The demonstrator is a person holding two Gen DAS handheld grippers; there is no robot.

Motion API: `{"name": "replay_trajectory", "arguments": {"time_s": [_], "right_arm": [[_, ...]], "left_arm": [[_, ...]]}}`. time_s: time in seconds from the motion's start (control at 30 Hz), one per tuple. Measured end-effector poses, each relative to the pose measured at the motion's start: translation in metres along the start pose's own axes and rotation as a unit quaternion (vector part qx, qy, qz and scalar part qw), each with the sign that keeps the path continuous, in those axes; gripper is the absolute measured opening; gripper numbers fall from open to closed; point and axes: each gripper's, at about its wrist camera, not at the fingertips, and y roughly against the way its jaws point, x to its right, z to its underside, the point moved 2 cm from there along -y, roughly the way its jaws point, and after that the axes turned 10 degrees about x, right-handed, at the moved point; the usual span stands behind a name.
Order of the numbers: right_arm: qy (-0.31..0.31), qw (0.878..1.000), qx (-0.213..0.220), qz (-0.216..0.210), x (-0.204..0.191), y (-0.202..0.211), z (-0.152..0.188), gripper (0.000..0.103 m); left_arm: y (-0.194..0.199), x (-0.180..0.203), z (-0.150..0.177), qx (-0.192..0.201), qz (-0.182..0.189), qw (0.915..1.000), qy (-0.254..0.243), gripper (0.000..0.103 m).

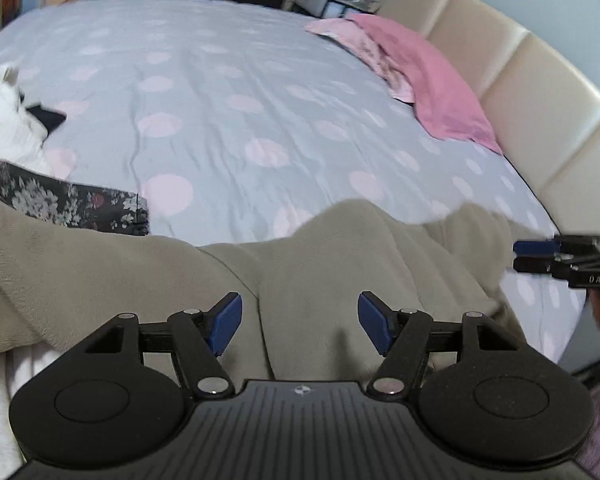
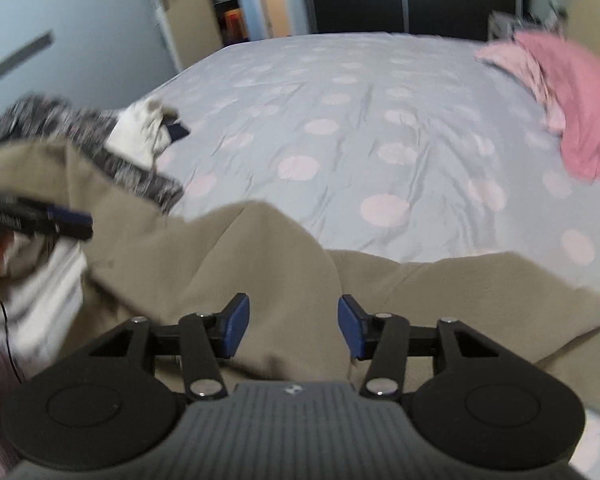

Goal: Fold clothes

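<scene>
A beige fleece garment (image 1: 292,272) lies rumpled across the near edge of the bed; in the right wrist view the beige garment (image 2: 268,264) fills the foreground. My left gripper (image 1: 300,322) hovers just over it, open, its blue pads wide apart with only fabric showing below. My right gripper (image 2: 292,326) is likewise open above the fleece, gripping nothing. Each gripper shows side-on in the other's view: the right gripper (image 1: 518,256) at the right edge, the left gripper (image 2: 82,222) at the left edge.
A dark floral cloth (image 1: 60,200) and a white garment (image 1: 4,128) lie left of the fleece. Pink pillows (image 1: 440,92) rest against the cream headboard (image 1: 532,92). The grey-blue dotted bed cover (image 1: 240,100) stretches beyond. White cloth (image 2: 48,292) hangs at the near left.
</scene>
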Motion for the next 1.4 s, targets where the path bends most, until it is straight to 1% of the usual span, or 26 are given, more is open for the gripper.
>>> {"name": "replay_trajectory", "arguments": {"time_s": [0.07,0.17,0.3,0.37,0.47,0.5,0.53,0.57,0.6,0.63,0.67,0.7,0.8,0.9,0.97,1.1,1.17,1.27,1.4], "right_arm": [[-0.020,1.000,-0.010,0.005,0.004,-0.018,-0.003,0.053],[-0.020,0.999,-0.031,0.015,0.007,-0.044,-0.002,0.056],[-0.041,0.997,-0.061,0.017,0.020,-0.079,0.002,0.056],[-0.057,0.995,-0.077,0.011,0.027,-0.093,0.006,0.056],[-0.070,0.993,-0.099,0.000,0.033,-0.110,0.012,0.055],[-0.075,0.992,-0.103,-0.005,0.034,-0.113,0.014,0.049],[-0.085,0.991,-0.105,-0.014,0.035,-0.116,0.016,0.039],[-0.095,0.989,-0.107,-0.024,0.035,-0.117,0.017,0.035],[-0.099,0.989,-0.106,-0.030,0.035,-0.117,0.017,0.028],[-0.100,0.989,-0.105,-0.035,0.034,-0.116,0.016,0.019],[-0.095,0.990,-0.101,-0.036,0.031,-0.113,0.014,0.016],[-0.090,0.991,-0.095,-0.035,0.030,-0.109,0.010,0.011],[-0.089,0.993,-0.064,-0.036,0.029,-0.090,-0.004,0.009],[-0.073,0.996,-0.038,-0.039,0.025,-0.072,-0.025,0.008],[-0.053,0.998,-0.021,-0.035,0.022,-0.064,-0.044,0.008],[-0.012,1.000,0.017,-0.004,0.019,-0.059,-0.092,0.008],[0.005,0.999,0.036,0.016,0.021,-0.064,-0.120,0.008],[0.034,0.996,0.068,0.050,0.023,-0.076,-0.165,0.008],[0.061,0.989,0.102,0.093,0.029,-0.106,-0.216,0.008]], "left_arm": [[-0.018,-0.006,0.002,-0.016,-0.002,0.9999,0.003,0.063],[-0.042,-0.016,0.011,-0.037,-0.008,0.9992,0.013,0.063],[-0.068,-0.030,0.023,-0.061,-0.008,0.9974,0.036,0.063],[-0.076,-0.034,0.028,-0.066,-0.004,0.9971,0.037,0.065],[-0.077,-0.033,0.028,-0.062,0.004,0.9975,0.033,0.064],[-0.075,-0.032,0.026,-0.058,0.007,0.9978,0.030,0.061],[-0.073,-0.030,0.024,-0.055,0.010,0.9981,0.027,0.046],[-0.071,-0.029,0.022,-0.051,0.013,0.9983,0.025,0.029],[-0.069,-0.027,0.020,-0.047,0.016,0.9985,0.022,0.028],[-0.067,-0.026,0.018,-0.044,0.020,0.9987,0.020,0.022],[-0.064,-0.024,0.016,-0.040,0.023,0.9988,0.017,0.014],[-0.062,-0.023,0.014,-0.036,0.026,0.9989,0.014,0.011],[-0.054,-0.018,0.005,-0.024,0.034,0.9991,0.005,0.008],[-0.041,-0.011,-0.027,-0.007,0.030,0.9993,-0.021,0.007],[-0.034,-0.001,-0.055,0.009,0.024,0.9987,-0.044,0.006],[-0.032,0.022,-0.114,0.041,-0.001,0.9941,-0.100,0.006],[-0.036,0.033,-0.145,0.060,-0.023,0.9900,-0.126,0.006],[-0.049,0.044,-0.186,0.088,-0.055,0.9841,-0.145,0.006],[-0.075,0.046,-0.237,0.120,-0.092,0.9765,-0.154,0.006]]}}
